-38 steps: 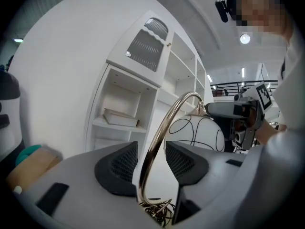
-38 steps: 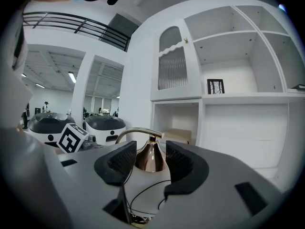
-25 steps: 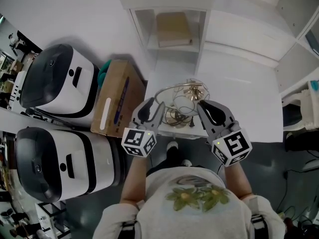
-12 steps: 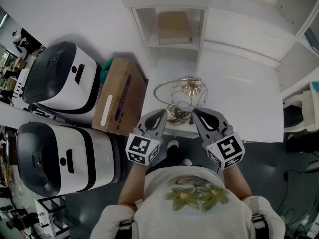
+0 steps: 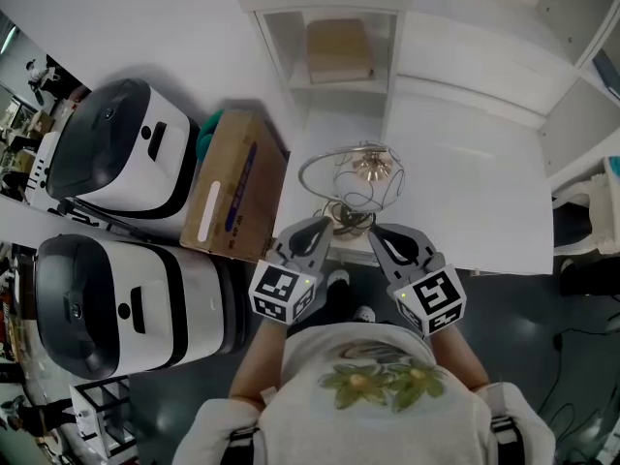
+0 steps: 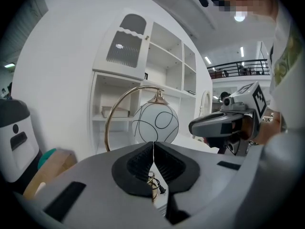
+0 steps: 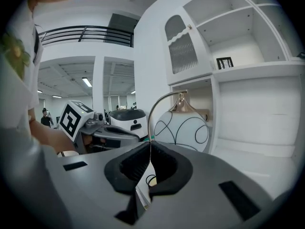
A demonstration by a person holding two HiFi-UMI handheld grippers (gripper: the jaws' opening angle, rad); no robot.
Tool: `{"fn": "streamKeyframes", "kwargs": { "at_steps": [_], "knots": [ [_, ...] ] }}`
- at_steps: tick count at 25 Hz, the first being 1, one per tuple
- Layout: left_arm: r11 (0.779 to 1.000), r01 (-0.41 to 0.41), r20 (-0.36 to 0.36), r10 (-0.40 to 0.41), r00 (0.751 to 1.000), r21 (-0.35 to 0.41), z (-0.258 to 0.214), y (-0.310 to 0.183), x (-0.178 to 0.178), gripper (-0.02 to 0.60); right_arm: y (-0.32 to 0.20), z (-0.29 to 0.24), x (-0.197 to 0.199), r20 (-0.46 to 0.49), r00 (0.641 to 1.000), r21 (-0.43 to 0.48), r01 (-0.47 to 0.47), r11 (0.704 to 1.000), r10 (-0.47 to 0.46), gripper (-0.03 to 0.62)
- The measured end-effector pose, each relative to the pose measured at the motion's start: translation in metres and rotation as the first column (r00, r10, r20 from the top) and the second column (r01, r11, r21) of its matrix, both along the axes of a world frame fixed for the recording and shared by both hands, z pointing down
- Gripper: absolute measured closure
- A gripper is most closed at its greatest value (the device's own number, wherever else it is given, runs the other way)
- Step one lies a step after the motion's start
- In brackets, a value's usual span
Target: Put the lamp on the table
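Hovering near the lamp [image 5: 360,177] standing on the white table [image 5: 465,197], left gripper [image 5: 327,225] and right gripper [image 5: 371,232] both pinched closed, empty.

a white table [image 5: 465,192] and a white shelf unit [image 5: 334,8] with an arched cupboard door [image 6: 125,41] stand like a staged home corner inside a large open hall, more lab or test floor than house. a bulky white-and-black machine [image 5: 116,148], a second one [image 5: 107,303] and a cardboard box [image 5: 232,187] crowd the dark grey floor [image 5: 542,337], where cables [image 5: 572,395] trail. beyond, a railed mezzanine [image 7: 86,32] and ceiling strip lights [image 7: 86,82] span a wide workspace.
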State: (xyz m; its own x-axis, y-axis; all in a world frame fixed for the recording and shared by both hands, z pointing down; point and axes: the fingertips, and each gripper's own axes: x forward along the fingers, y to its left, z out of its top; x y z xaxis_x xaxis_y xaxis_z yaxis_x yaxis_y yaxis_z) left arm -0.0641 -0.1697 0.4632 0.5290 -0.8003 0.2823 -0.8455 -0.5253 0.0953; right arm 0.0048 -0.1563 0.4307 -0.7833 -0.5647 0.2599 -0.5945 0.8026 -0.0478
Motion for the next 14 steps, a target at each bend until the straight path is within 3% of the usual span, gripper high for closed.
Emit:
{"fn": "streamKeyframes", "kwargs": {
  "at_steps": [14],
  "knots": [
    [0.999,-0.038,0.038,0.038,0.999,-0.01,0.009,-0.002,0.005,0.549,0.003,0.017,0.003,-0.02,0.999,-0.044,-0.031,0.999,0.03,0.56]
  ]
}}
